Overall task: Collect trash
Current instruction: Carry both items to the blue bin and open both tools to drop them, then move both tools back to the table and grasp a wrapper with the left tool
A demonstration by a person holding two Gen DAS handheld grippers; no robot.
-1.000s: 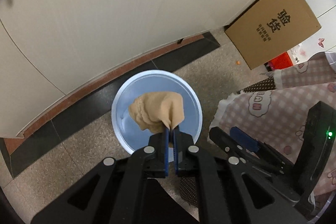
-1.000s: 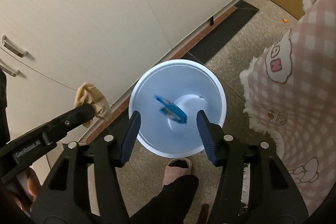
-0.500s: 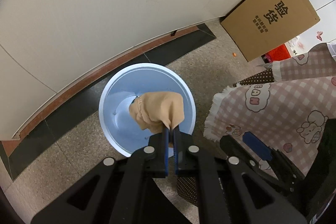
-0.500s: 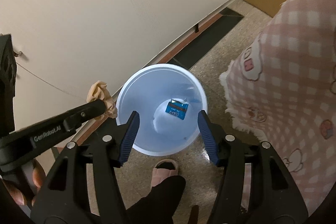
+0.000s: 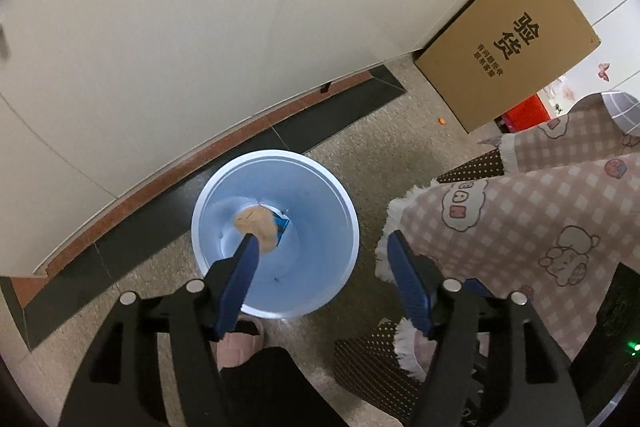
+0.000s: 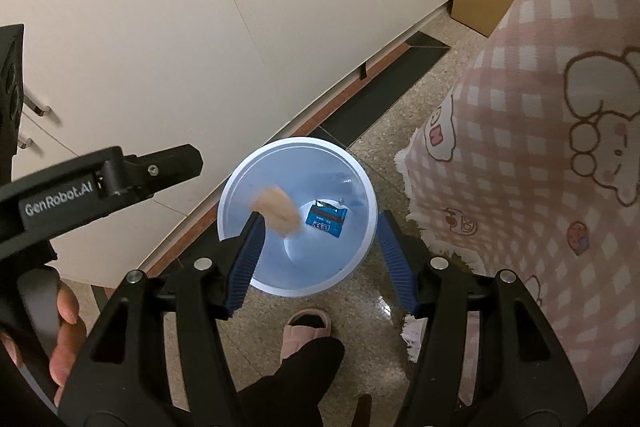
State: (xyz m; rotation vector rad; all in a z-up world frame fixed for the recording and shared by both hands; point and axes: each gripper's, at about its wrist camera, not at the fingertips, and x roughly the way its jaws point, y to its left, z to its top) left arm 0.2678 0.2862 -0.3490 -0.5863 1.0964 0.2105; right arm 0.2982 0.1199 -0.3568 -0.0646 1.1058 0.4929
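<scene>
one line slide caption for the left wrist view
Open left gripper above the blue bin, tan wad and blue wrapper inside.

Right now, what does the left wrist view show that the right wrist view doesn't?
Only the left wrist view shows the red crate behind the cardboard box and the small orange scrap on the floor. Only the right wrist view shows the left gripper from the side, the hand holding it, and the blue wrapper's printed face. Both show the blue bin, the tan crumpled wad inside its opening, the pink slipper and the pink checked cloth.
</scene>
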